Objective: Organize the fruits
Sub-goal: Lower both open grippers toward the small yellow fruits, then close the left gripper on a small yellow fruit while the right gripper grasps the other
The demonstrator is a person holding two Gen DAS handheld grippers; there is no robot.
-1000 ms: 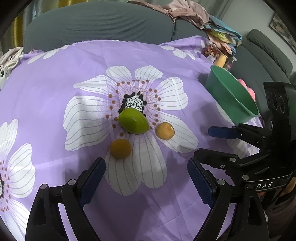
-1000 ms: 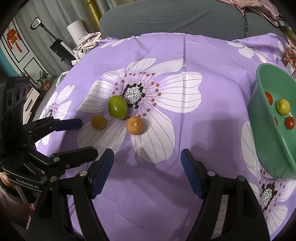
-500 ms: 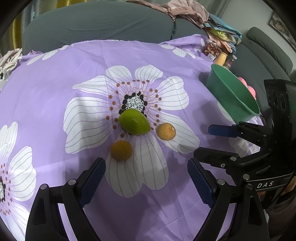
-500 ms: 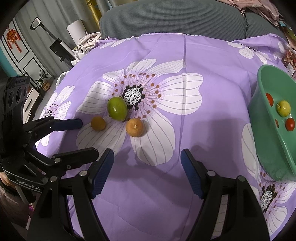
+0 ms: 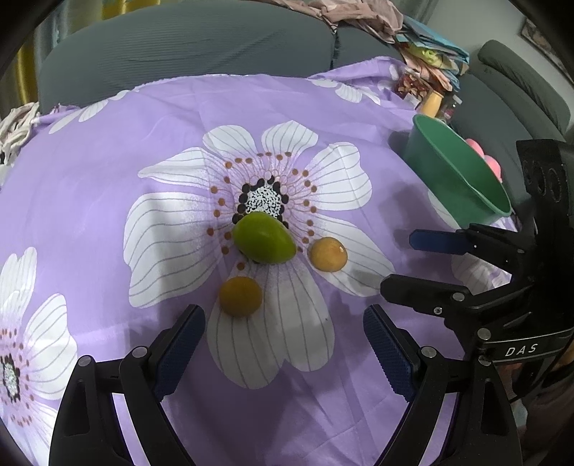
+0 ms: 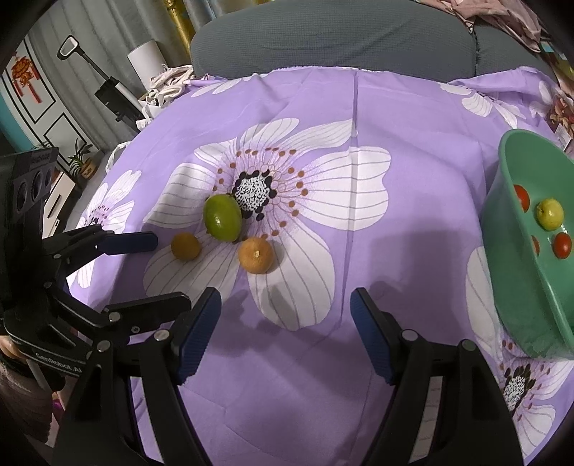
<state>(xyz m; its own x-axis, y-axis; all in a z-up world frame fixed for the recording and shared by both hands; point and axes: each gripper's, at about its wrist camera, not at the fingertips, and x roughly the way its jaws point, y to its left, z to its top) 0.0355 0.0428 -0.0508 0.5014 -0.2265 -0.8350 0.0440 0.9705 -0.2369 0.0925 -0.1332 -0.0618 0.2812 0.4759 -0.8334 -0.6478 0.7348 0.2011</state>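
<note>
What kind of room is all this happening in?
Most likely a home living room: a grey sofa stands behind the table's purple flowered cloth, clothes are piled on the sofa, and red decorations hang on a wall.

purple cloth with white flowers; green fruit; two orange fruits; green bowl; grey sofa.

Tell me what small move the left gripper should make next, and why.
Probably ease the left gripper forward and down around the nearer orange fruit. Its fingers are open and empty, that fruit lies just ahead between them on the purple cloth, and the green bowl already holds other fruits.
</note>
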